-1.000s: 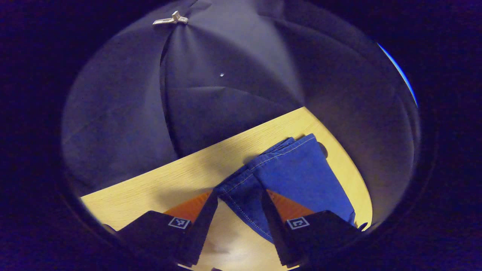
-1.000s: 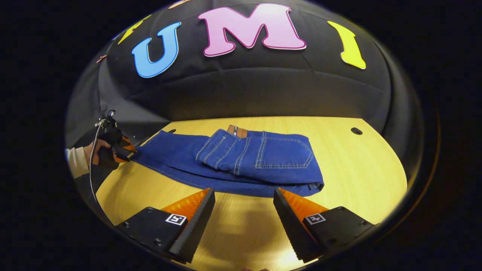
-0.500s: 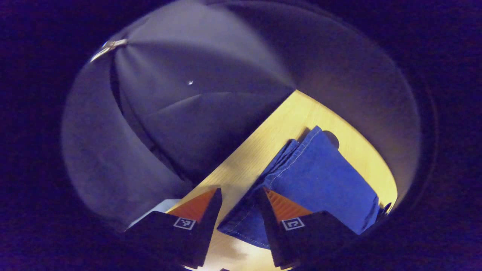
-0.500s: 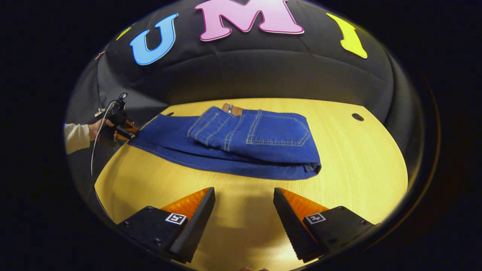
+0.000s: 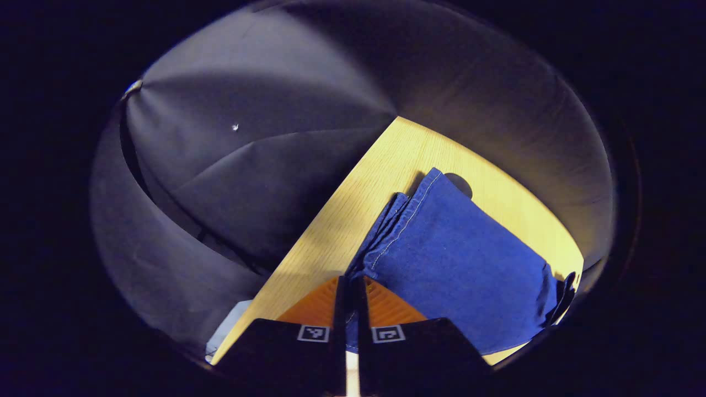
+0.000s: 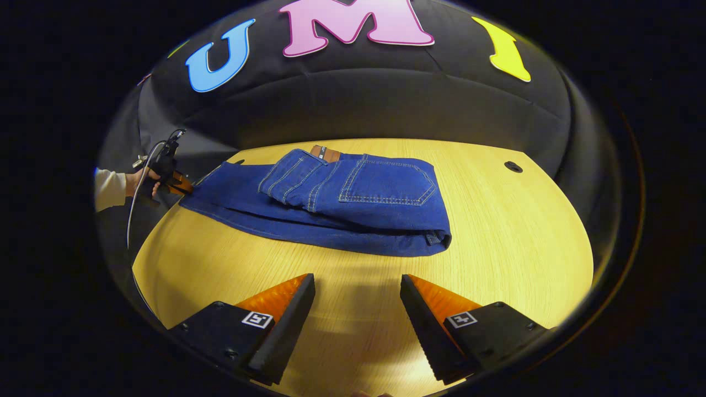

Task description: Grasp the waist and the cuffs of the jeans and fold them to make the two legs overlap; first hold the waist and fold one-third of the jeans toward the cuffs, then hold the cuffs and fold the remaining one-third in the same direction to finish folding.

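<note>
Blue jeans (image 6: 353, 201) lie on the wooden table (image 6: 513, 237), legs stacked and the waist third folded over toward the cuffs, back pocket up. In the left gripper view the cuffs (image 5: 397, 220) lie at the table's corner, and my left gripper (image 5: 349, 286) is shut on the near cuff edge, denim pinched between both fingers. The right gripper view shows that same left gripper (image 6: 182, 184) at the far left, held by a hand, at the cuff end. My right gripper (image 6: 357, 298) stands open above bare table, in front of the jeans, holding nothing.
The table's edge (image 5: 309, 231) runs right beside the cuffs, with dark cloth beyond it. A round hole (image 6: 513, 166) sits in the tabletop at the back right, another hole (image 5: 459, 184) just past the cuffs. Bare wood spreads to the right of the jeans.
My left gripper has gone from open around the cuff edge to shut on it, turning as it closed. My right gripper has drawn back a little from the jeans, still open.
</note>
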{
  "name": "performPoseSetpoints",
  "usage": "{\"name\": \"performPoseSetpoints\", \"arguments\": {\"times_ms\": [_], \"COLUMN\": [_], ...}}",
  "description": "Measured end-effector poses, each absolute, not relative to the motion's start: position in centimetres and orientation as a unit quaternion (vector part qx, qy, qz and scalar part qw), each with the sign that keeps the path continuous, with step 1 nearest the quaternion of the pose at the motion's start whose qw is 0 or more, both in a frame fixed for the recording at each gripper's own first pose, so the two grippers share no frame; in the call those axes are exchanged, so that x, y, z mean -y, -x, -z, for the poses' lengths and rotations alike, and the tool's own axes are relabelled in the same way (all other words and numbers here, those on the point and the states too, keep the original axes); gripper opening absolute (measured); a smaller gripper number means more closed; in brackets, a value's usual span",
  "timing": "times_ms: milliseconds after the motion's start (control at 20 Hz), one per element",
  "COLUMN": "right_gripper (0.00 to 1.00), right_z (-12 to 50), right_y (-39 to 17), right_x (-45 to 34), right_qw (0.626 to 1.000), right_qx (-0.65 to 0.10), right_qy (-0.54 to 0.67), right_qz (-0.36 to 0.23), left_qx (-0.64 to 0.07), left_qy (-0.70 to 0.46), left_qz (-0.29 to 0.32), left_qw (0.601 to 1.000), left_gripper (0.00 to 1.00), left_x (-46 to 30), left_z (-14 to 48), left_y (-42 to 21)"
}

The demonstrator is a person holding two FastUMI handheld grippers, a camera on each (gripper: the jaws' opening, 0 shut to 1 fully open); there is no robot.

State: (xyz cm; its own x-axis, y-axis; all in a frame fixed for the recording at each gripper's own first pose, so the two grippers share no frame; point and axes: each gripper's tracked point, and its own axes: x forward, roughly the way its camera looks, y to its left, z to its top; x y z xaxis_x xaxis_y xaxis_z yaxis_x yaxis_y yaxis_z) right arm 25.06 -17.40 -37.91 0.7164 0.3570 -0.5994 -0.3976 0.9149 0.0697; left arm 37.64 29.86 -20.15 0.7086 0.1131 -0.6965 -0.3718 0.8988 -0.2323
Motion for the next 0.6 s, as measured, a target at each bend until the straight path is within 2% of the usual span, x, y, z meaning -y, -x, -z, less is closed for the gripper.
{"name": "performPoseSetpoints", "arguments": {"times_ms": [50,300,500,600], "right_gripper": [0.98,0.98,0.98,0.98], "right_z": [38.0,37.9,37.5,37.6], "right_y": [-25.0,-25.1,-24.9,-24.6], "right_x": [17.4,17.6,17.8,17.9], "right_qw": [0.925,0.927,0.930,0.930], "right_qx": [-0.320,-0.314,-0.308,-0.308], "right_qy": [0.032,0.036,0.035,0.039], "right_qz": [-0.204,-0.200,-0.197,-0.197], "left_qx": [-0.349,-0.316,-0.226,-0.229], "left_qy": [0.200,0.298,0.426,0.432], "left_qz": [-0.133,-0.088,-0.033,-0.021], "left_qw": [0.906,0.897,0.875,0.872], "left_gripper": [0.06,0.07,0.06,0.06], "left_x": [-29.8,-28.3,-27.2,-26.8], "left_z": [20.0,19.6,16.7,16.3], "left_y": [-37.4,-37.0,-38.0,-37.7]}}
